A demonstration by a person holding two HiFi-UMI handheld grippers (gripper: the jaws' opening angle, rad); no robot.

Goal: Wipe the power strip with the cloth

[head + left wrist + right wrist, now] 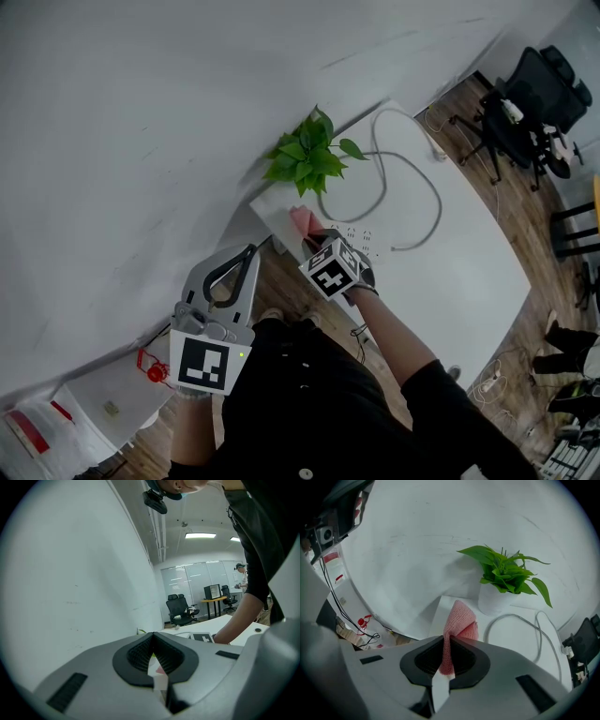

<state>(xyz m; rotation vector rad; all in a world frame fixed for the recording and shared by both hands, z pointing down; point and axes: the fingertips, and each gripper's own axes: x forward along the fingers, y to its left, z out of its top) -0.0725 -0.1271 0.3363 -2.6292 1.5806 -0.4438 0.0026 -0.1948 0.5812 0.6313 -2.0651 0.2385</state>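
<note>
The white power strip (354, 234) lies near the front left corner of the white table (469, 253), and its grey cable (412, 187) loops away behind it. My right gripper (316, 240) is over the strip's left end, shut on a pink cloth (302, 220). In the right gripper view the cloth (459, 620) stands up from between the closed jaws of the right gripper (448, 654); the strip itself is hidden below. My left gripper (250, 251) hangs off the table beside the wall, shut and empty, with the tips of the left gripper (152, 635) meeting.
A potted green plant (307, 155) stands by the wall just behind the cloth, as the same plant (504, 571) in the right gripper view. Black office chairs (534, 94) are beyond the table. A low white shelf (112, 394) with red items sits at lower left.
</note>
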